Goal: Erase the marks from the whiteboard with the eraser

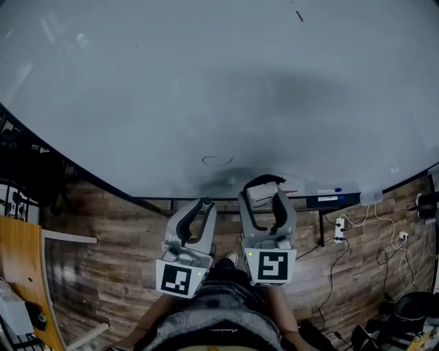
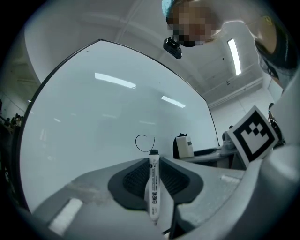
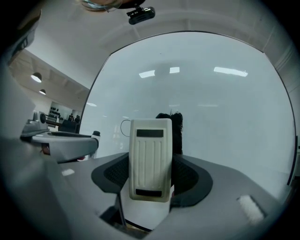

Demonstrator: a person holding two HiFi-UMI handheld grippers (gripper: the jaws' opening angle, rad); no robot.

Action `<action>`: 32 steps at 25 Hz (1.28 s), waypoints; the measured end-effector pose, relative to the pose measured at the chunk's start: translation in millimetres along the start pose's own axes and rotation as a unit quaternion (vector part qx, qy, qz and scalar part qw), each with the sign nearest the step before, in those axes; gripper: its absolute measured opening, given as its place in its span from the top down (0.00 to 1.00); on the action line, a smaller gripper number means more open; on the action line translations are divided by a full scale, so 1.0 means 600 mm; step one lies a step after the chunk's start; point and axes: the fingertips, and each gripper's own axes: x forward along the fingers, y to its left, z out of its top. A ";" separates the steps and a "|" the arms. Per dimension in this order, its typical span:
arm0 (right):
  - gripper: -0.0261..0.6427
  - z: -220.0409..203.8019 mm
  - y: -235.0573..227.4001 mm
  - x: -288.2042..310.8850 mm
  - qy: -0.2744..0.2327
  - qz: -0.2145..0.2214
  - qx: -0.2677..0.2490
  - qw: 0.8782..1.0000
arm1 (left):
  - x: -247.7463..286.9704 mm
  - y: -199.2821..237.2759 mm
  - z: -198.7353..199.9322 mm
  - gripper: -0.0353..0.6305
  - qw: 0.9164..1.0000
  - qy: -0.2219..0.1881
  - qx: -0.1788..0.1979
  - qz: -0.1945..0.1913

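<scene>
Right tool: we record its jaws pinching the eraser across its width. The cream ribbed back faces the tool's camera and the black felt is on the far side, toward the whiteboard. We cannot tell whether the felt touches the board. Its cube with square markers sits at the rear, nearest the person. Left tool, just to the left of the right one: jaws pressed onto a white marker. It is held lengthwise between the dark pads, with its black end pointing away from the tool toward the board. This tool has a like cube at its rear. Ahead of the left tool's tip we list one thin black loop mark on the board's lower part. It lies up and to the left of the eraser, near it but apart. Far beyond both tools, toward the board's upper right, we note a short red stroke. To the right of the right tool, a dark ledge under the board's edge bears small items we cannot make out. Beneath both tools is a wood-plank floor. Right of them lies a white power strip with trailing cables. Far to the left is the corner of a wooden tabletop.
</scene>
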 end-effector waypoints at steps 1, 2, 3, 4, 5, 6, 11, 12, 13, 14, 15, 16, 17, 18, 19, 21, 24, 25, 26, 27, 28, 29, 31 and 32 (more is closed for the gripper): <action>0.57 0.001 -0.003 0.003 0.000 -0.007 -0.001 1.000 | 0.001 0.002 -0.001 0.83 1.000 0.000 -0.001 -0.001; 0.57 0.004 -0.007 0.005 0.000 -0.016 -0.001 1.000 | 0.002 0.005 0.000 0.83 1.000 0.001 0.000 -0.004; 0.57 0.006 -0.013 0.008 0.000 -0.027 0.000 1.000 | 0.005 0.009 0.001 0.83 1.000 0.001 0.000 -0.008; 0.57 0.009 -0.019 0.011 0.000 -0.039 0.001 0.999 | 0.007 0.013 0.003 0.83 1.000 0.002 0.000 -0.012; 0.57 0.011 -0.025 0.014 0.002 -0.053 0.001 0.999 | 0.010 0.019 0.005 0.83 1.000 0.002 -0.001 -0.016; 0.57 0.013 -0.028 0.016 0.006 -0.064 0.002 0.998 | 0.012 0.025 0.008 0.83 1.000 0.002 -0.001 -0.021; 0.57 0.021 -0.021 0.034 0.014 -0.091 -0.011 0.996 | 0.028 0.049 0.007 0.83 0.999 0.002 -0.009 -0.054; 0.57 0.020 -0.020 0.036 0.019 -0.098 -0.011 0.995 | 0.030 0.051 0.008 0.83 0.998 0.001 -0.012 -0.061; 0.57 0.017 -0.020 0.039 0.026 -0.105 -0.010 0.994 | 0.031 0.052 0.009 0.83 0.998 0.001 -0.012 -0.069; 0.57 0.013 -0.019 0.041 0.033 -0.112 -0.007 0.993 | 0.031 0.053 0.009 0.83 0.997 0.001 -0.012 -0.077; 0.57 0.010 -0.017 0.043 0.040 -0.116 -0.005 0.992 | 0.031 0.056 0.009 0.83 0.996 0.002 -0.012 -0.084; 0.57 0.010 -0.013 0.048 0.041 -0.117 -0.005 0.992 | 0.030 0.058 0.009 0.83 0.996 0.002 -0.013 -0.089; 0.57 0.012 -0.006 0.054 0.039 -0.114 -0.005 0.993 | 0.029 0.061 0.009 0.83 0.995 0.002 -0.014 -0.094; 0.57 0.015 0.002 0.059 0.036 -0.112 -0.006 0.993 | 0.027 0.064 0.010 0.83 0.995 0.001 -0.015 -0.098; 0.57 0.016 0.008 0.063 0.035 -0.112 -0.006 0.993 | 0.024 0.068 0.011 0.83 0.995 0.000 -0.015 -0.102; 0.57 0.018 0.012 0.067 0.036 -0.121 -0.006 0.992 | 0.020 0.075 0.013 0.83 0.994 -0.001 -0.014 -0.109; 0.57 0.014 0.003 0.065 0.045 -0.137 -0.005 0.990 | 0.021 0.082 0.012 0.83 0.993 -0.001 -0.013 -0.113; 0.57 0.014 0.001 0.065 0.047 -0.140 -0.006 0.989 | 0.020 0.086 0.011 0.83 0.993 -0.001 -0.014 -0.113; 0.58 0.014 0.002 0.066 0.049 -0.143 -0.007 0.989 | 0.018 0.092 0.011 0.83 0.993 -0.001 -0.016 -0.113; 0.58 0.014 0.006 0.067 0.051 -0.145 -0.009 0.988 | 0.014 0.100 0.010 0.83 0.993 -0.001 -0.018 -0.114; 0.58 0.016 0.011 0.068 0.052 -0.148 -0.010 0.988 | 0.009 0.107 0.008 0.83 0.993 0.000 -0.021 -0.114; 0.58 0.017 0.014 0.068 0.052 -0.151 -0.012 0.987 | 0.005 0.113 0.007 0.83 0.993 0.002 -0.023 -0.115; 0.58 0.018 0.014 0.067 0.054 -0.157 -0.015 0.986 | 0.000 0.117 0.004 0.83 0.993 0.004 -0.024 -0.117; 0.58 0.018 0.012 0.066 0.056 -0.159 -0.017 0.986 | 0.000 0.118 0.003 0.83 0.993 0.004 -0.024 -0.117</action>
